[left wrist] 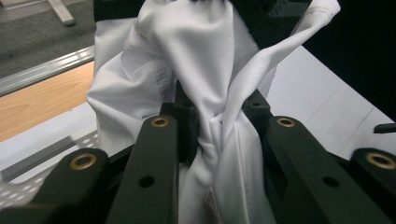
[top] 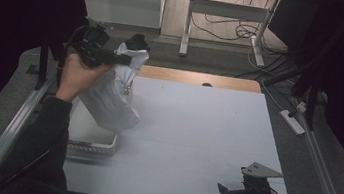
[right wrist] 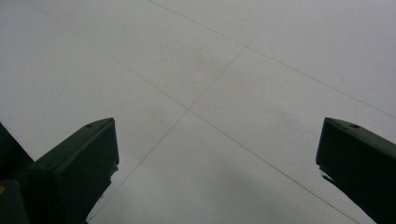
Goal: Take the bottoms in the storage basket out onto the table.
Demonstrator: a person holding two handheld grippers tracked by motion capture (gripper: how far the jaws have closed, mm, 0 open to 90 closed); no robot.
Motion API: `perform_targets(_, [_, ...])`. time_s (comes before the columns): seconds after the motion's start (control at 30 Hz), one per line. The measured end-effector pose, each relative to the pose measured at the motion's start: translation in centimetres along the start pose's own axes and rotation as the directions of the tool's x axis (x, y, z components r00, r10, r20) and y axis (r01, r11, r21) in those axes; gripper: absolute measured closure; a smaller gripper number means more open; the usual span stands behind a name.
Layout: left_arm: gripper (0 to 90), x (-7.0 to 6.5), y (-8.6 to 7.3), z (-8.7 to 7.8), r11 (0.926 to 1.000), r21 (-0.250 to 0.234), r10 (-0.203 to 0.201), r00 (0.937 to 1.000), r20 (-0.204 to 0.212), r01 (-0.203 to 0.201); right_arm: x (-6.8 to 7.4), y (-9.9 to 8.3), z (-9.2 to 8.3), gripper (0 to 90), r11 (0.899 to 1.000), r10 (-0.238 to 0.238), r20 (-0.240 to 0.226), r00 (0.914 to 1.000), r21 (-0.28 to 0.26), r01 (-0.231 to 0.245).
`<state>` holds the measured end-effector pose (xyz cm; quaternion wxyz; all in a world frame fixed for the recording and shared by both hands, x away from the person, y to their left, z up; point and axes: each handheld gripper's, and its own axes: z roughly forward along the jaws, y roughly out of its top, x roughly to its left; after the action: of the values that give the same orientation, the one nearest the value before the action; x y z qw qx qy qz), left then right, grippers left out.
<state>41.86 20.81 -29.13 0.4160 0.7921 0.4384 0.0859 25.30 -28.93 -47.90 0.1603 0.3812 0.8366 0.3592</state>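
A white cloth garment [top: 112, 94] hangs from my left gripper [top: 127, 59], raised above the white basket [top: 91, 139] at the table's left edge. In the left gripper view the cloth [left wrist: 205, 70] is bunched between the black jaws, and my left gripper [left wrist: 215, 126] is shut on a fold of it. My right gripper [top: 225, 191] rests low at the table's front right, jaws wide apart. In the right gripper view my right gripper [right wrist: 217, 154] is open over the bare white tabletop [right wrist: 224, 70] with nothing between its fingers.
The white table [top: 194, 140] has a wooden strip [top: 197, 78] along its far edge. Metal rails [top: 9, 131] run down both sides. A power strip [top: 294, 121] lies on the floor at the right, and desk legs with cables [top: 229, 29] stand beyond the table.
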Motion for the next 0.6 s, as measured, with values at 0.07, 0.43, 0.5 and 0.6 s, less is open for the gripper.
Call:
perform_targets(0.07, [73.7,-0.4,0.3,0.4,1.0000,0.003,0.006,0.9999,0.011,-0.006,0.0,0.0,0.0,0.0,1.000,0.000,0.000,1.0000,0.000,0.000])
perform_targets(0.43, [73.7,-2.1,1.7,2.0,0.9994,0.011,0.031,0.9975,0.063,-0.031,0.0,0.0,0.0,0.0,1.000,0.000,-0.005,1.0000,-0.004,0.000])
perform_targets(0.5, [73.7,-2.4,1.9,2.2,0.9993,0.008,0.036,0.9968,0.072,-0.037,0.0,0.0,0.0,0.0,1.000,0.000,-0.005,1.0000,-0.004,0.000])
perform_targets(0.6, [73.7,-2.8,2.2,2.5,0.9991,0.007,0.042,0.9958,0.081,-0.043,0.0,0.0,0.0,0.0,1.000,-0.001,-0.005,1.0000,-0.003,0.001])
